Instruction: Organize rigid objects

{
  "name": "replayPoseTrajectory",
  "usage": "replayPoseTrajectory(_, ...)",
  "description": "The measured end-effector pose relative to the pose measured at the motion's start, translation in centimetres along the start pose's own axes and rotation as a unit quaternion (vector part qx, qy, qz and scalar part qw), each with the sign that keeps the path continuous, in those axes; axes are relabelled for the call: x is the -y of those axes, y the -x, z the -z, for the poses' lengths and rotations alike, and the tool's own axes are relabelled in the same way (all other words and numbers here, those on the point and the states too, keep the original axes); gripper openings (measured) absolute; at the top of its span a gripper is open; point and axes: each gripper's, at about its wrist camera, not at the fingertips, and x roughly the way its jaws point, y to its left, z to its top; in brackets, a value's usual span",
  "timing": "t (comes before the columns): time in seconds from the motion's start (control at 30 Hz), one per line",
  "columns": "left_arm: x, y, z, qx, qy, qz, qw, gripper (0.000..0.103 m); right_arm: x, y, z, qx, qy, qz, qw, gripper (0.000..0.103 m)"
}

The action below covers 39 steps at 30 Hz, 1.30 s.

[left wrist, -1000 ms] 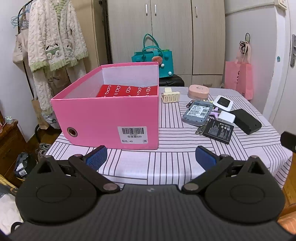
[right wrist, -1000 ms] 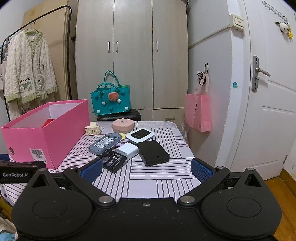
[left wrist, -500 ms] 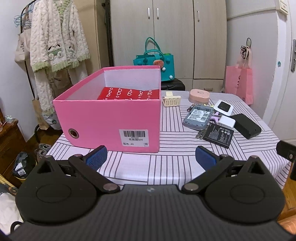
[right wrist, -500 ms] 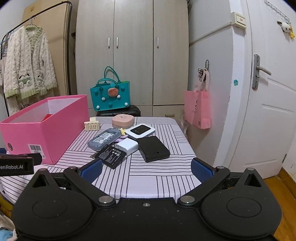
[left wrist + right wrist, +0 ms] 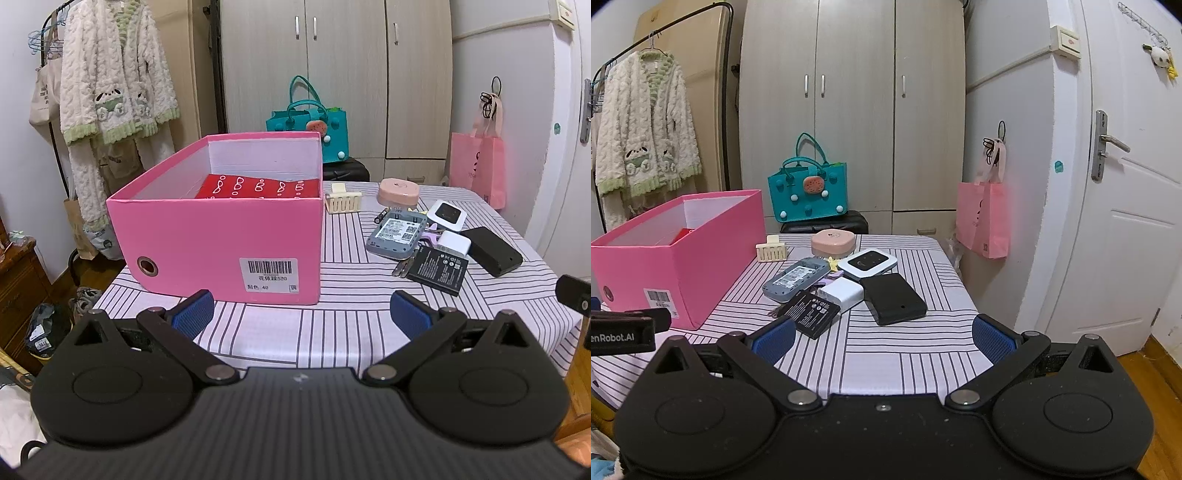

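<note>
I hold both grippers back from the near edge of the table, above the striped cloth, so each camera takes in the whole layout before I commit to a pick. Left gripper: fingers spread wide, nothing between them, aimed at the near wall of the pink box. Right gripper: likewise spread and empty, pointed at the loose pile. The box stands on the left half of the table, open at the top, with a red patterned package already lying inside against its right wall; I judge the box is the collecting bin, hence its place clear of the pile with its mouth free. The things to sort lie on the right half: a cream hair clip just beside the box's far right corner, a pink round case at the far end, a grey router lying label up, a white router, a white charger, a black battery nearest me and a black power bank to its right. Several touch or overlap, so I judge the battery the easiest first grab for the right side. No item is lifted yet.
</note>
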Motion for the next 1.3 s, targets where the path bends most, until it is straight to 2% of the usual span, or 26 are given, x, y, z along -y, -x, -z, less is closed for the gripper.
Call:
replayPoseTrajectory(0.73, 0.3, -0.6, 0.1, -0.012, -0.004, 0.004, 0.9999, 0.103, -0.4, -0.1, 0.0, -0.004, 0.007, -0.001, 1.0, 0.103)
replayPoseTrajectory(1.0, 0.2, -1.0, 0.0, -0.018, -0.004, 0.019, 0.9996, 0.103, -0.4, -0.8, -0.1, -0.012, 0.006, 0.001, 1.0, 0.103)
replayPoseTrajectory(1.17, 0.3, -2.1, 0.1, -0.039, -0.016, 0.028, 0.9987, 0.103, -0.5, -2.2, -0.2, -0.028, 0.004, -0.001, 1.0, 0.103)
replayPoseTrajectory(1.3, 0.0, -2.4, 0.0, -0.031, -0.015, 0.035, 0.9988, 0.103, -0.7, -2.6, -0.3, -0.022, 0.002, -0.018, 1.0, 0.103)
